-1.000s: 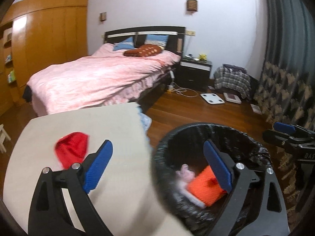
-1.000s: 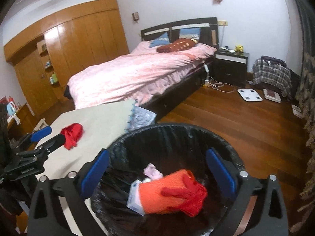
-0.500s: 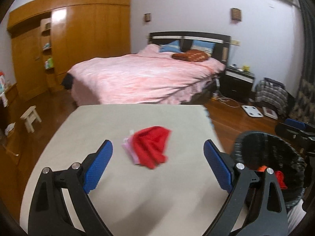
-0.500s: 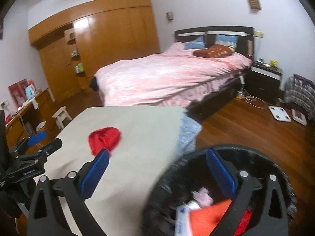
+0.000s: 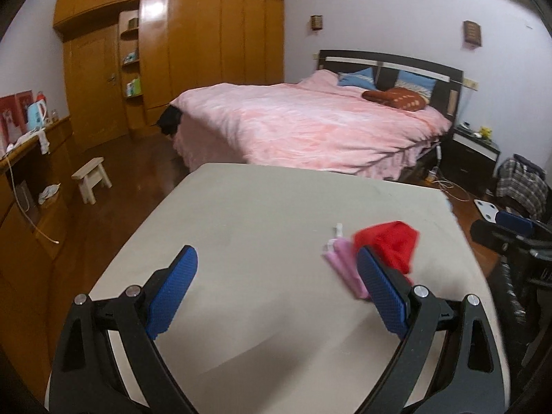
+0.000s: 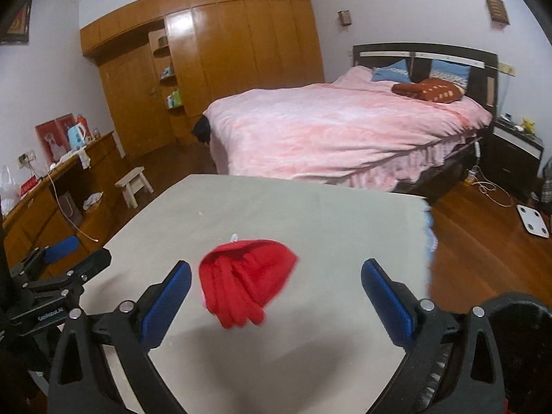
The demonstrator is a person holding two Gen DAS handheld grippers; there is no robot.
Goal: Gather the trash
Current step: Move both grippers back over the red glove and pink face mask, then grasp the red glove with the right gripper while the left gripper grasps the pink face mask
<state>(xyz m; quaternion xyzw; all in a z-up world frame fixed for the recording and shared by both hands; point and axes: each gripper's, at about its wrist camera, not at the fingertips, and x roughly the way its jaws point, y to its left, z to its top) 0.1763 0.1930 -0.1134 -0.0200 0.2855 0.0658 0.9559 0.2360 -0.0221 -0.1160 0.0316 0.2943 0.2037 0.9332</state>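
Observation:
A crumpled red cloth [image 6: 246, 277] lies on the grey table [image 6: 310, 214], between and just beyond my open right gripper's [image 6: 276, 291] pads. In the left wrist view the same red cloth [image 5: 388, 243] lies beside a pink wrapper [image 5: 343, 264], behind the right pad of my open, empty left gripper [image 5: 276, 281]. The black-lined trash bin [image 6: 517, 338] sits at the table's right side, low in the right wrist view. The right gripper also shows at the right edge of the left wrist view [image 5: 507, 233].
A pink bed [image 5: 310, 127] stands beyond the table. A wooden wardrobe [image 5: 193, 51] and a side counter [image 5: 31, 172] are at left, with a small stool [image 5: 91, 177] on the wood floor. A nightstand [image 5: 474, 151] and a white scale [image 6: 533, 220] are at right.
Both grippers have swung left, away from the bin and over the table. The red cloth now sits near the right gripper's middle; the bin has slid to the right edge.

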